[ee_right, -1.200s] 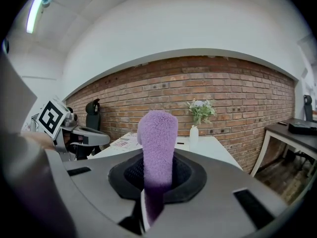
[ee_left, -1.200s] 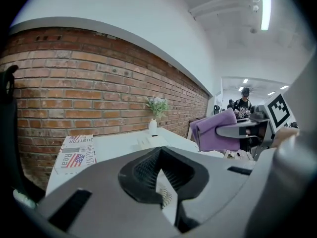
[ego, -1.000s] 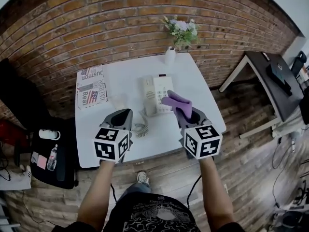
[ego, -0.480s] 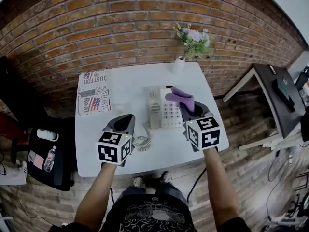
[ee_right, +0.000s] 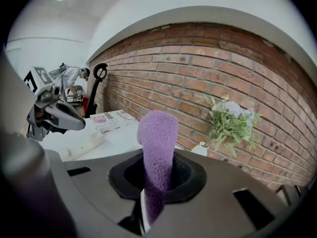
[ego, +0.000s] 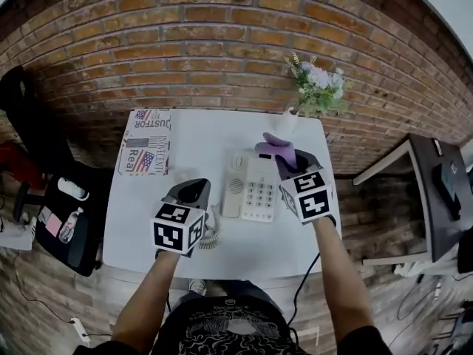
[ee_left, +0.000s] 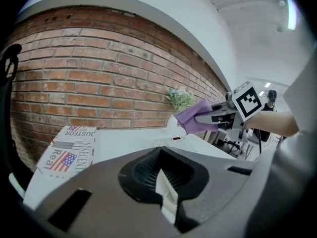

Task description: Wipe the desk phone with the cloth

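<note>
Because wiping needs a free tail of fabric, the right claw [ego: 290, 166] is clamped on the near end of the purple cloth [ego: 276, 148], and the rest juts out beyond its tips. The right gripper view shows the cloth pinched between the two jaws and standing up out of them. This claw hangs at the far right corner of the desk phone [ego: 253, 191], with the cloth over or just past the phone's far edge. Whether the cloth touches the casing cannot be told. From there a stroke could run toward the near side across the keypad, so the placement looks like the start of a wipe.

The phone lies in the middle of the white surface [ego: 199, 135]. Its handset [ego: 234, 189] sits in the cradle along the left side, and the coiled cord [ego: 210, 235] trails off the near left corner. The left claw [ego: 189, 192] has its jaws together on nothing. It hovers just left of the handset, above the cord, probably so it can steady the light phone when the cloth pushes on it. A printed box [ego: 145, 140] at the far left and a vase of flowers [ego: 314, 87] at the far right stand clear of the work.
</note>
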